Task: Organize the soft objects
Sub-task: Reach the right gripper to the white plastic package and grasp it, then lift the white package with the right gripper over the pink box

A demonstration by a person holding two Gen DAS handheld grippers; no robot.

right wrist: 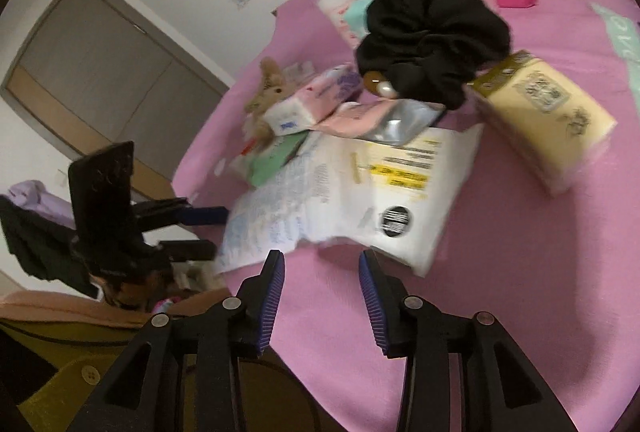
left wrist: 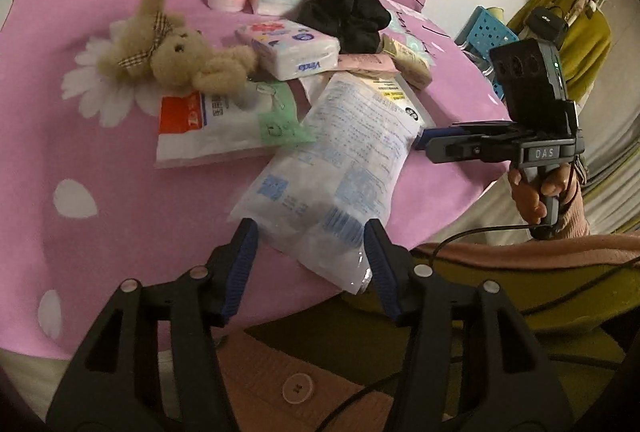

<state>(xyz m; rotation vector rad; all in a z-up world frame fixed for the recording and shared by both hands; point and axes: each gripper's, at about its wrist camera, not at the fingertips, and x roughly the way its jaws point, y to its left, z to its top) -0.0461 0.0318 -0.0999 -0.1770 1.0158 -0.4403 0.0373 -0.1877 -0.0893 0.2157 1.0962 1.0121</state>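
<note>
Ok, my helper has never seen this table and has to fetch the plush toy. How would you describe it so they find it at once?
Start at the pink flowered tablecloth, on its white daisy print. There the teddy bear lies on its back, partly on a white, red and green packet and beside a white tissue pack. It is the only furry tan thing, with a checked bow.

You see a pink cloth [left wrist: 120, 159] with white flowers, a tan bear [left wrist: 176, 51] in a plaid ribbon, a black scrunchie [left wrist: 344, 15], a cream pack [right wrist: 544, 119], and blue pads [left wrist: 240, 264].
</note>
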